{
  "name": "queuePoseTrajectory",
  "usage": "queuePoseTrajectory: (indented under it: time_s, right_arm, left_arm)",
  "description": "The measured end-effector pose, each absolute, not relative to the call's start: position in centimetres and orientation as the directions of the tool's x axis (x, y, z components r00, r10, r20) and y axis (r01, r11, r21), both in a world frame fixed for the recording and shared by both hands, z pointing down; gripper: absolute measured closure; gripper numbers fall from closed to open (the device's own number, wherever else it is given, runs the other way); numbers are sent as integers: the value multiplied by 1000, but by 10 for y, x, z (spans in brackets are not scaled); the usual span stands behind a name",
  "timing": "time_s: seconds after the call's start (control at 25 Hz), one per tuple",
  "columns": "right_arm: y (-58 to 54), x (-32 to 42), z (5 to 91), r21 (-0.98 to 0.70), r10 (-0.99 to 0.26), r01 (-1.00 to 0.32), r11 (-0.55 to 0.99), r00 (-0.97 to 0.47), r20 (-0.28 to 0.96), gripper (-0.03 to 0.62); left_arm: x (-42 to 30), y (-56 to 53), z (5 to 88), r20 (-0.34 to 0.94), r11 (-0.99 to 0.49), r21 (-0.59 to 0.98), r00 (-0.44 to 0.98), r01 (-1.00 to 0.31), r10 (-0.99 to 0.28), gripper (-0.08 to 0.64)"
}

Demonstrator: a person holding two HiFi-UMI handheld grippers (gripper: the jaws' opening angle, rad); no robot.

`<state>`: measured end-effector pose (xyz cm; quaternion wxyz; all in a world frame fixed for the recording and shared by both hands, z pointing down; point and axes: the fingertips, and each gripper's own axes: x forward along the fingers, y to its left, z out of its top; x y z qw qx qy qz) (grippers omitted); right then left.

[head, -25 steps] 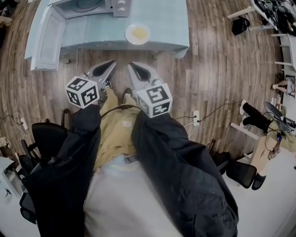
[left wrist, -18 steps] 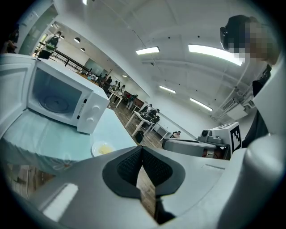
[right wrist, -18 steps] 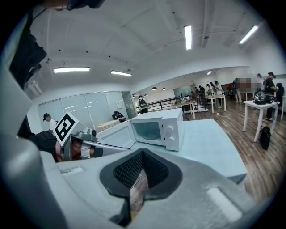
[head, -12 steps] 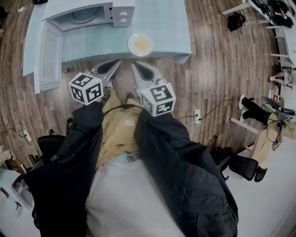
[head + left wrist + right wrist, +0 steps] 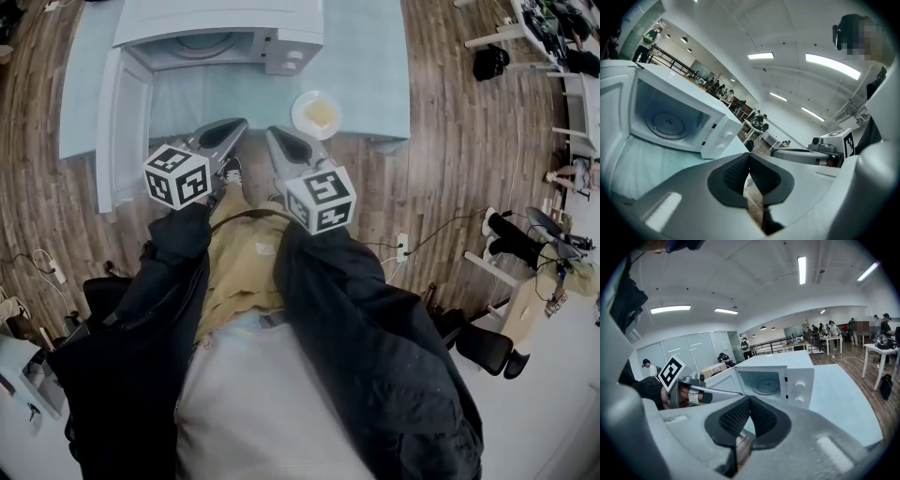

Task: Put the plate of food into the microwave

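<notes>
Meeting pad to pad, the jaws of the left gripper (image 5: 749, 158) are fully closed with nothing between them, and the jaws of the right gripper (image 5: 750, 400) are closed and empty in the same way. Both grippers are held side by side over the wooden floor (image 5: 450, 150), their tips at the near edge of the table (image 5: 375, 56). The plate of food (image 5: 317, 113) sits on the table close to that edge, just beyond the right gripper and apart from it. Behind it and to its left stands the microwave (image 5: 225, 33), its door (image 5: 127, 122) swung wide open toward the person, the turntable visible inside.
</notes>
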<state>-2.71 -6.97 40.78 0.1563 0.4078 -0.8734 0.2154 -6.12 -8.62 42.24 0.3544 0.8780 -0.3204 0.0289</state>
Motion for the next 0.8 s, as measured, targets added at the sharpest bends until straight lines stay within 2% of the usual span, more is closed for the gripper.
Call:
queuePoseTrajectory:
  time_s: [0.36, 0.8]
  right_arm:
    - [-83, -47, 433, -316, -579, -752, 578, -651, 491, 592]
    - [-96, 32, 481, -369, -524, -759, 537, -643, 559, 592]
  left_arm:
    - [-72, -102, 448, 340, -506, 622, 788, -598, -514, 568]
    - [-21, -85, 514, 491, -397, 649, 756, -649, -433, 568]
